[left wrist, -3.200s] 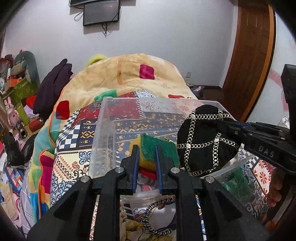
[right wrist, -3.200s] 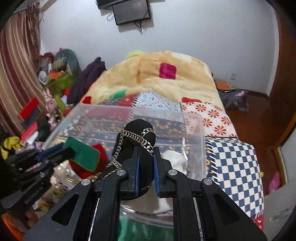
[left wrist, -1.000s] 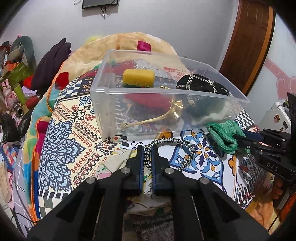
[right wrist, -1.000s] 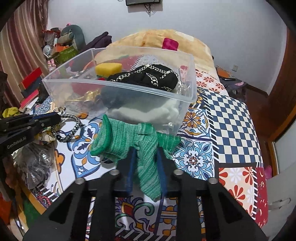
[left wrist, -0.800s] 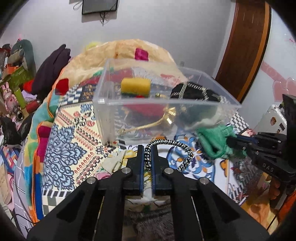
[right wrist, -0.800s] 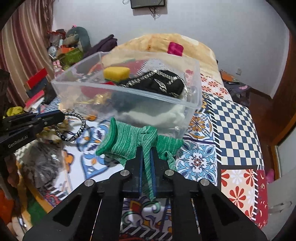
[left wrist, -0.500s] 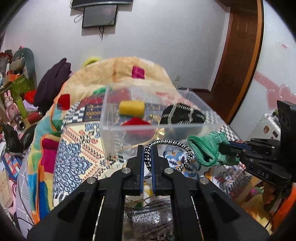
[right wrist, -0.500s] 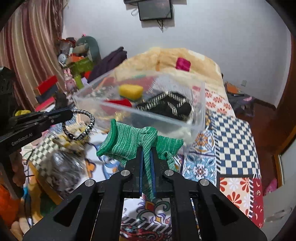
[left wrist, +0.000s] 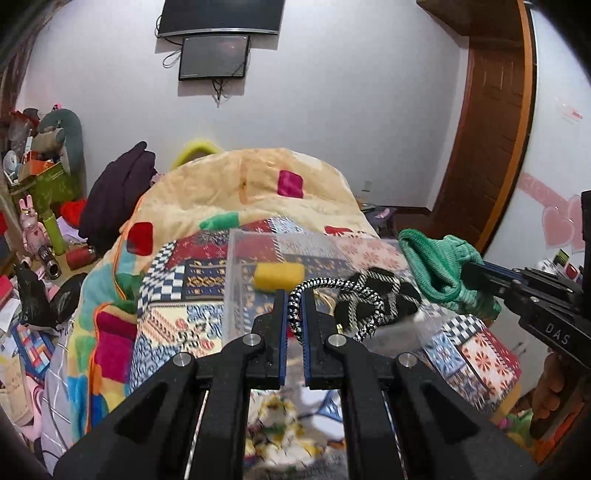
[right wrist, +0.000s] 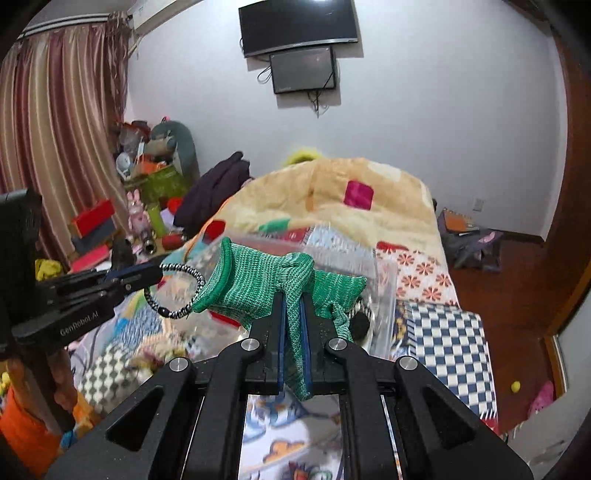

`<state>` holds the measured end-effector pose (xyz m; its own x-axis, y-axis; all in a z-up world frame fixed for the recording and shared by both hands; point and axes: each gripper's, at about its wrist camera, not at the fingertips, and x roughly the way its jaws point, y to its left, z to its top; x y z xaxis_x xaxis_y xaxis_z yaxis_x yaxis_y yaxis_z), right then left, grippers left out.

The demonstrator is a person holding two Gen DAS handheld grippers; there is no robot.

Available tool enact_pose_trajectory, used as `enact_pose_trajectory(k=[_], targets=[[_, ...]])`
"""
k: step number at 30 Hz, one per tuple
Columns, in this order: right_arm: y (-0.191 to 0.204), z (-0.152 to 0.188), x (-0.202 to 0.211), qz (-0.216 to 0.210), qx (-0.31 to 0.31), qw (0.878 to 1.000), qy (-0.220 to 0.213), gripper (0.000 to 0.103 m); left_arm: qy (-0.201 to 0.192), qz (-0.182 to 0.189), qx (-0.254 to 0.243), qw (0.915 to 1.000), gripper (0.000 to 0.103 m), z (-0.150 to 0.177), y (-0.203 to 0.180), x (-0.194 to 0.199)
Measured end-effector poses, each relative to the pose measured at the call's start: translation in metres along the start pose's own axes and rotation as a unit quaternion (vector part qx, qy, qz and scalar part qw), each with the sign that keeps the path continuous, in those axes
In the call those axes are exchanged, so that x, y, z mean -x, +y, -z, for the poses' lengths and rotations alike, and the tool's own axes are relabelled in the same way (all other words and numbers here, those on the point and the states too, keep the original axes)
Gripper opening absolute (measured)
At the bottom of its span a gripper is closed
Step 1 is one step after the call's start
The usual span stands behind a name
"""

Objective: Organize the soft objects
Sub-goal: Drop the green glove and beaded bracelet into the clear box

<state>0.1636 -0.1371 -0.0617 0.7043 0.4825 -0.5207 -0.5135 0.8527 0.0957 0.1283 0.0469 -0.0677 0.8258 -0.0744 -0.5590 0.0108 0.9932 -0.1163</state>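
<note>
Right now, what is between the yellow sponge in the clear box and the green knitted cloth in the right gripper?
In the left wrist view, the black chain-trimmed pouch lies in the clear box, between the yellow sponge and the green knitted cloth.

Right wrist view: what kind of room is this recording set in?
Most likely a lived-in bedroom. A bed with patchwork covers and a heaped quilt fills the middle, a screen hangs on the wall above it, and striped curtains flank a pile of toys and boxes.
</note>
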Motion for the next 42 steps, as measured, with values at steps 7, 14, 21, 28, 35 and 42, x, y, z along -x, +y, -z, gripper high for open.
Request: enact_pose_trajectory(k=[7,14,21,28,35,42], targets=[[-0.001,-0.009,-0.023,0.010,-0.013,1.000,0.004,0.006,0.021,-0.020,0.001,0.9996,0.005,-0.009,0.005,-0.030],[-0.003,-0.001,-0.053,0.027,-0.015,0.999,0.042,0.007,0.057,-0.032,-0.010,0.9978,0.005,-0.005,0.006,-0.064],[-0.007,0.010,-0.070,0.033,-0.010,0.997,0.075,0.007,0.086,-0.033,-0.020,0.9955,0.006,0.001,0.004,-0.084],[-0.012,0.009,-0.069,0.030,-0.014,0.996,0.084,0.019,0.100,-0.028,-0.023,0.9944,0.015,0.007,0.003,-0.087],[-0.012,0.008,-0.055,0.036,-0.010,0.997,0.068,0.046,0.075,-0.017,-0.018,0.9968,0.046,0.004,0.001,-0.064],[-0.001,0.002,-0.026,0.018,-0.005,0.999,0.030,0.076,0.033,-0.021,-0.032,0.9987,0.079,0.002,-0.005,-0.023]])
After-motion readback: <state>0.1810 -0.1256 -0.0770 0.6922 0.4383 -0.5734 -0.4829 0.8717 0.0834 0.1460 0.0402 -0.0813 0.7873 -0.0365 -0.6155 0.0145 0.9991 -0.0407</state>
